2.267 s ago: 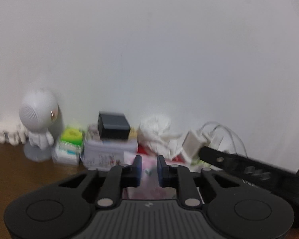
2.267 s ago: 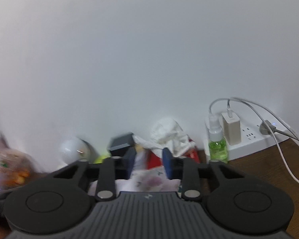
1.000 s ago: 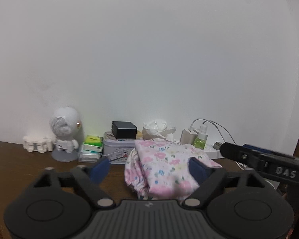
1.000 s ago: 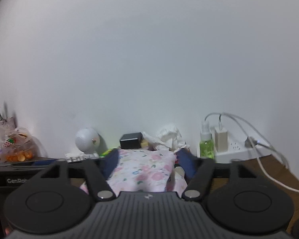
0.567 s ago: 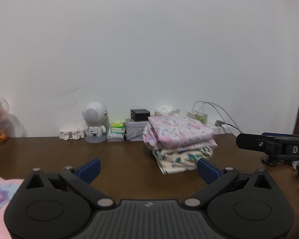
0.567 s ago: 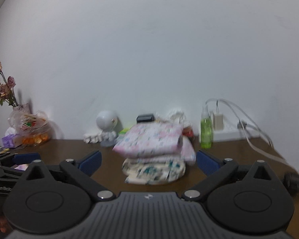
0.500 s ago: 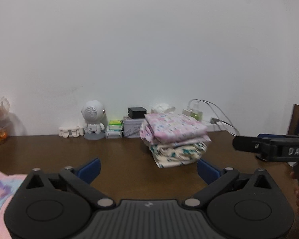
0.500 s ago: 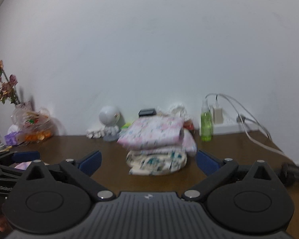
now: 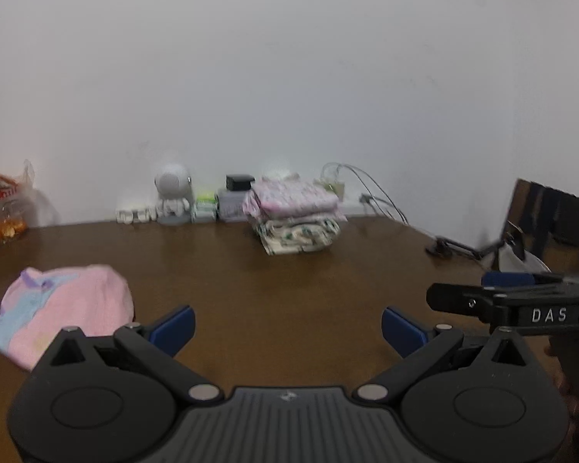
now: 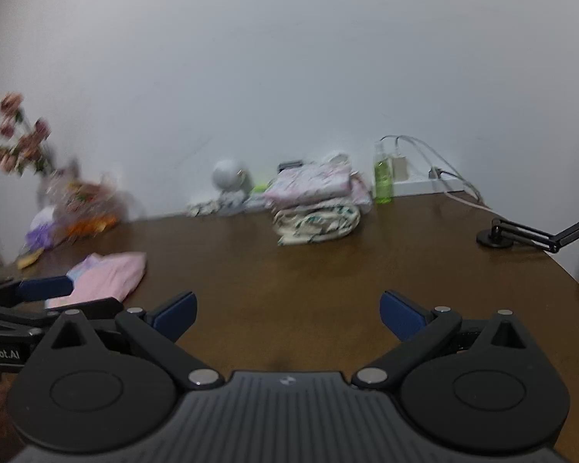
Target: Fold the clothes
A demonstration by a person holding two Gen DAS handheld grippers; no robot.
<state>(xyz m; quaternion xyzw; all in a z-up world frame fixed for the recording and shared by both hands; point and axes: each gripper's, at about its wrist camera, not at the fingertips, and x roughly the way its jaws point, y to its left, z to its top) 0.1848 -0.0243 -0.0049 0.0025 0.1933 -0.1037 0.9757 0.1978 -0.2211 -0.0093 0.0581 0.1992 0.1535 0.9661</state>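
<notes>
A stack of folded clothes [image 9: 295, 214], a pink floral piece on top of a cream printed one, sits at the back of the brown table [image 9: 289, 289]; it also shows in the right wrist view [image 10: 316, 202]. A loose pink and light-blue garment [image 9: 61, 308] lies at the front left, also in the right wrist view [image 10: 104, 276]. My left gripper [image 9: 286, 328] is open and empty, held over the table's front. My right gripper [image 10: 285, 314] is open and empty beside it; it shows from the side in the left wrist view [image 9: 521, 301].
Along the wall stand a white robot figure [image 9: 172, 195], a tin with a black box [image 9: 235, 193], a green spray bottle [image 10: 382, 173] and a power strip with cables [image 10: 424, 183]. Flowers and a snack bag [image 10: 69, 200] stand at the left. A black lamp base [image 10: 496, 237] sits at the right edge.
Both grippers let go of the floral piece on the stack, opened wide and pulled back toward the table's front. The pink garment has come into view at the left.
</notes>
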